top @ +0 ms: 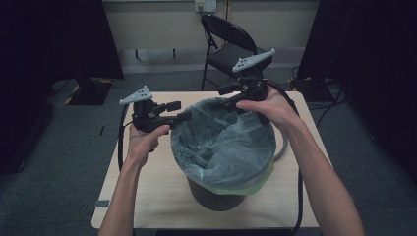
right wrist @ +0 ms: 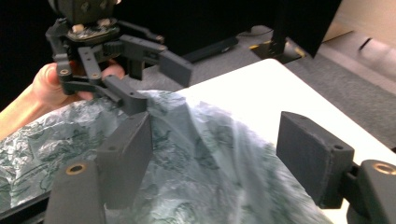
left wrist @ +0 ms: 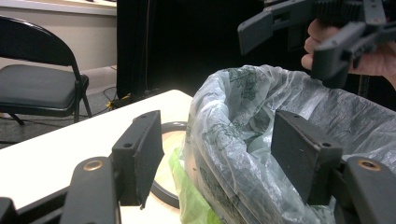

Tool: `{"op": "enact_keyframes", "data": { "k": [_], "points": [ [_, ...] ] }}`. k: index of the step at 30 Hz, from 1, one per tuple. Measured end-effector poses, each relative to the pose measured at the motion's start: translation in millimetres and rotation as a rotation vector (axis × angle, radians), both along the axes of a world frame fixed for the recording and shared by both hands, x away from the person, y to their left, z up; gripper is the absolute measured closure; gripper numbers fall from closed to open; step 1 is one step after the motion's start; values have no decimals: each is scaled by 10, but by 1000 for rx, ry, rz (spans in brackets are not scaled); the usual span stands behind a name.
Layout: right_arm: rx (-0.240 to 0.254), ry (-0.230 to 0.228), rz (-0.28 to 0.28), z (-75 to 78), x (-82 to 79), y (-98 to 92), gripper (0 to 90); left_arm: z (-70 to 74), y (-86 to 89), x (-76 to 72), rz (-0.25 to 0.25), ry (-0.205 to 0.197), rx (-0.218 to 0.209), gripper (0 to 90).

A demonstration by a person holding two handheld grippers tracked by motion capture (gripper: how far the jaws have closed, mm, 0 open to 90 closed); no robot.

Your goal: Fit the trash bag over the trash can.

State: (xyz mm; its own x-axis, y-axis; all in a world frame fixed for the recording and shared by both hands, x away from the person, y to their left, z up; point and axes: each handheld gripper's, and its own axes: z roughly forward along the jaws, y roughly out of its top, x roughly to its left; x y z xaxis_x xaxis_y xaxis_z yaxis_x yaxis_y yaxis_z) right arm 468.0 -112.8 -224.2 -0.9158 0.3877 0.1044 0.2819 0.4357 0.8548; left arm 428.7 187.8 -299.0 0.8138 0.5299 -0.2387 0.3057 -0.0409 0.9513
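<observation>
The bin liner, a thin translucent bag with a green hem, sits in the dark bin at the centre of the high view, its top folded out over the rim and hanging down the near side. Nothing lies in the bag that I can see; it is only crumpled plastic sagging inward.

My left gripper is at the left rim. In the left gripper view its jaws stand apart with the liner's edge between them, the pads not pressing on it. My right gripper hovers at the far rim, upper centre of the high view, also open; in the right gripper view the plastic lies below and between its jaws, unpinched.

I judge the step to be fitting the liner over the rim, with the far side unfinished. The next move calls for closing on the loose film at each side and drawing it outward and down, gently, since it is thin and would tear or slip.

The bin stands on the pale table, with a grey ring lying just to its right. A folding chair stands beyond the table.
</observation>
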Motion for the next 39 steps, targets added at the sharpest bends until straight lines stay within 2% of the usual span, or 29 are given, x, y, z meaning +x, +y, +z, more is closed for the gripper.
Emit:
{"op": "enact_keyframes", "data": {
  "k": [5,8,10,19,22,25,29,34,37,39],
  "points": [
    [11,-26,-73,2,21,-213,309,5,30,-20,4,-7,-5,340],
    [32,-39,-112,-53,6,-347,329,1,49,-19,13,-8,-10,333],
    [22,-60,-143,-112,-13,-425,337,-3,68,-13,20,-8,-8,326],
    [116,-87,-250,-332,-86,-797,370,-21,281,-43,87,-14,-35,262],
    [151,-108,-303,-363,-117,-949,369,-40,363,-62,113,-15,-34,254],
    [165,-130,-356,-389,-144,-1091,352,-75,451,-75,135,-11,-31,250],
    [147,-133,-411,-501,-183,-1212,281,-186,543,-112,164,1,-11,236],
    [131,-142,-444,-668,-262,-1346,219,-441,628,-171,201,44,18,201],
    [64,-124,-474,-822,-303,-1394,218,-602,649,-211,201,76,57,181],
    [26,-123,-487,-955,-326,-1429,242,-681,659,-233,213,74,80,182]
  ]
}}
